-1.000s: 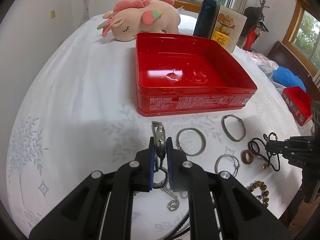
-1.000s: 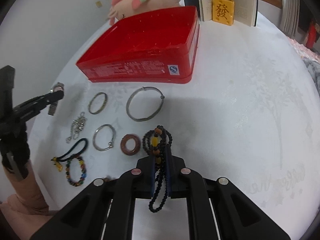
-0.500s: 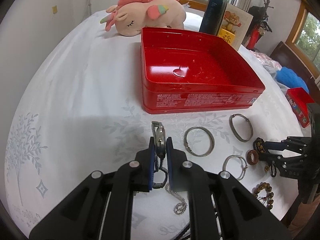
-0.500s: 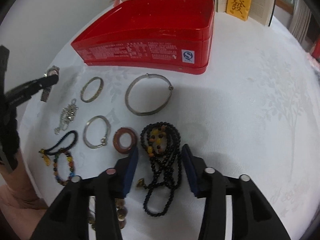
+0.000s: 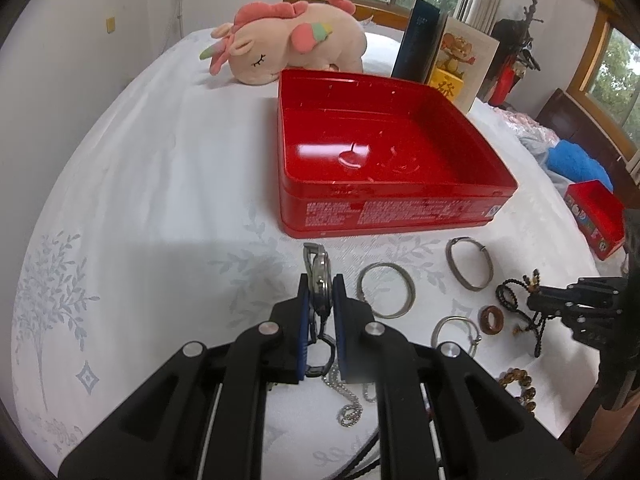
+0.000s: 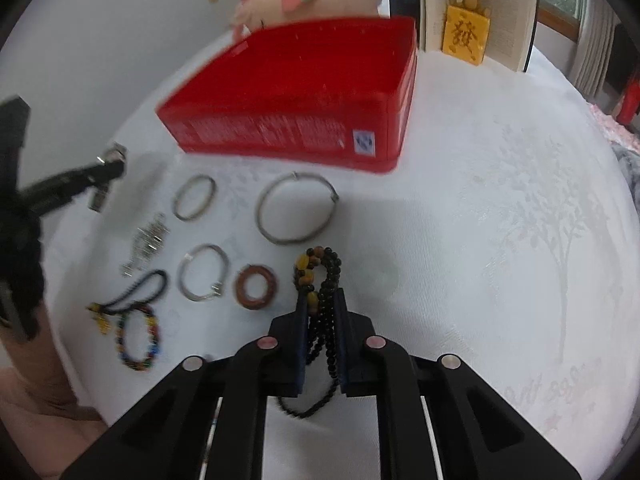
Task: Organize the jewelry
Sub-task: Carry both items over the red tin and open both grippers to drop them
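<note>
My left gripper (image 5: 320,292) is shut on a silver wristwatch (image 5: 318,272), held above the white cloth in front of an empty red tin box (image 5: 384,160). My right gripper (image 6: 322,304) is shut on a black bead necklace (image 6: 326,280) with amber beads, lifted off the cloth; the necklace also shows in the left wrist view (image 5: 516,296). The box shows in the right wrist view (image 6: 304,92) too. Silver bangles (image 5: 386,290) (image 6: 298,208), a brown ring (image 6: 256,286) and a silver chain (image 6: 148,240) lie on the cloth.
A pink plush unicorn (image 5: 288,44) and upright books (image 5: 444,60) stand behind the box. A small red box (image 5: 596,212) sits at the right table edge. A coloured bead bracelet (image 6: 138,340) and a black cord (image 6: 136,292) lie at the left of the right wrist view.
My right gripper opened around the black bead necklace half a second ago and has now shut on it again and lifted it. My left gripper moved closer to the red box with the watch.
</note>
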Motion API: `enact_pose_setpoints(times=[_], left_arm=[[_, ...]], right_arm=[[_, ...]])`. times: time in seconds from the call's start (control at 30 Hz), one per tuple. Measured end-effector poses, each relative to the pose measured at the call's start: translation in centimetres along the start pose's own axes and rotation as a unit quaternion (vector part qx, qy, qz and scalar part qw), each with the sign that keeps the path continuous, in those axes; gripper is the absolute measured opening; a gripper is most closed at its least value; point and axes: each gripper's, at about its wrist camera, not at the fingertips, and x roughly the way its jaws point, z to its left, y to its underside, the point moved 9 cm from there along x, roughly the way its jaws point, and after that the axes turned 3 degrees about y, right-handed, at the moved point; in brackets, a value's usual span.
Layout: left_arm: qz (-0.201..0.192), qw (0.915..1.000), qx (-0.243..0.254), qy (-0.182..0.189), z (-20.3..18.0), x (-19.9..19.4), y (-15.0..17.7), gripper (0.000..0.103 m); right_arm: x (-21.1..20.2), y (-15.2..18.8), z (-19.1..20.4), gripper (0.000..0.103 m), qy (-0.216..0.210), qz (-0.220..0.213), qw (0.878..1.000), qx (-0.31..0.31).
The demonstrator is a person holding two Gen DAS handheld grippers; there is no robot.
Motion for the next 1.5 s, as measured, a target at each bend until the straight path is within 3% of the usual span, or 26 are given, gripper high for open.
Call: enact_pose_setpoints(times=[0.4,0.6,0.8,1.13,1.5], left_arm=[[-0.033,0.9992,0.015,0.017,-2.3,-2.9,-2.9,0.009],[-0.046,0.9982,0.027,0.028,-3.6,-4.3,-6.1,0.009],[-0.043,0.9977,0.034,0.040,-4.8,-3.9,-9.2,0.009],[-0.062,0.9973,0.025,0.031,-4.5,-1.5,-14.9,0.009],[-0.012,0.9993,-0.006,0.034,-2.4,6.5,-14.4,0.009]], right_arm=[[-8.2,-5.6,1.7,0.011,-0.022,-0.091,0.996,-0.013],[-13.0,-10.9,3.1,0.011,-0.018,-0.137,0.990,-0.039],[-14.4,-15.8,4.2,0.011,-0.011,-0.156,0.987,-0.049],[-11.2,-21.1,4.2,0.011,-0.008,-0.161,0.986,-0.047],[-0.4,-21.3,1.0,0.011,0.007,-0.094,0.995,-0.014]])
